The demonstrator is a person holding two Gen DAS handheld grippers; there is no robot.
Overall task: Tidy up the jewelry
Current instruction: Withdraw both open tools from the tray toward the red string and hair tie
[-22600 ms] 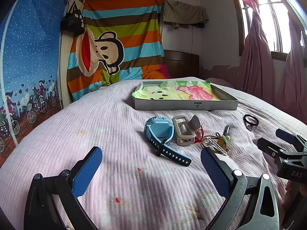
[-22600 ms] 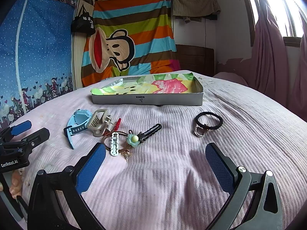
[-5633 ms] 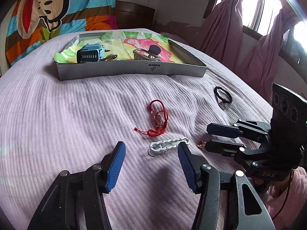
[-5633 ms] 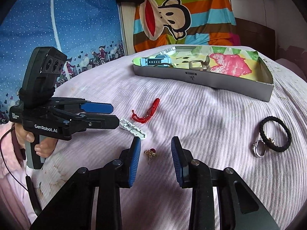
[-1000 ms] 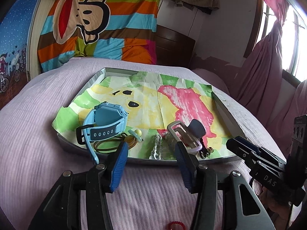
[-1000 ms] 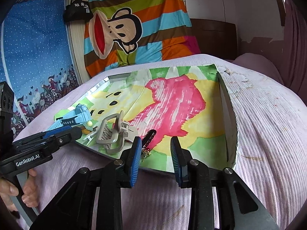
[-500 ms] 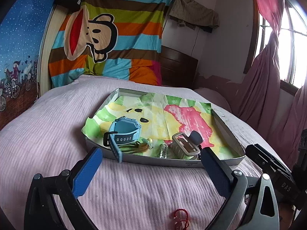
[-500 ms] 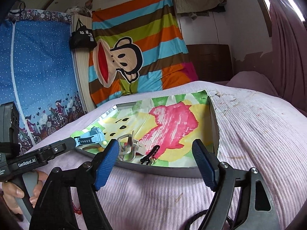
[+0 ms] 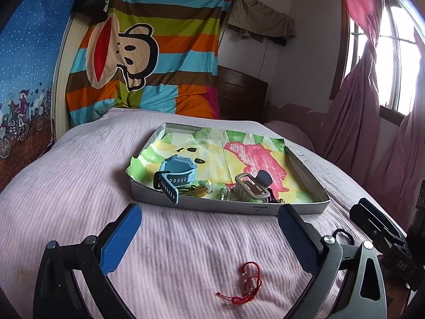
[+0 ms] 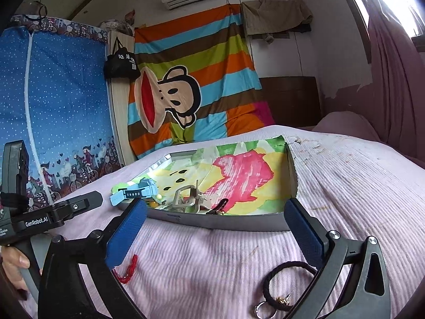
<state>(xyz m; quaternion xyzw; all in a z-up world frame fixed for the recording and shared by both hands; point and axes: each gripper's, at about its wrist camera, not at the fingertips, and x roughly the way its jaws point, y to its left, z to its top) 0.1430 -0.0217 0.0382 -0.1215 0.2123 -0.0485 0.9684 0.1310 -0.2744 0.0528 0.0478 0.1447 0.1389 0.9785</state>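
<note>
Several small pieces in the tray [image 9: 305,207] are hard to make out: a pale chain-like clip and a dark clip sit low behind its near wall, partly hidden, beside the blue watch [image 9: 176,175] near the tray's left near corner and the beige hair claw [image 9: 249,188] toward the middle of the near edge. Only part of the black hair tie [image 9: 342,235] shows in the left wrist view, behind the finger; the right wrist view shows it whole [image 10: 289,287] on the bed [image 9: 66,186], with a ring [image 10: 261,307] touching it and cut off by the lower edge. The red bracelet [image 9: 247,284] lies in full on the bed short of the tray in the left view, but is half covered by a finger [image 10: 124,239] in the right view. The left gripper [image 9: 209,239] stands wide with nothing between its fingers. The right gripper [image 10: 215,234] is opening, almost fully spread, also with nothing in it. Both point slightly downward toward the tray's near edge; a hand [image 10: 13,268] grips the left one's handle.
</note>
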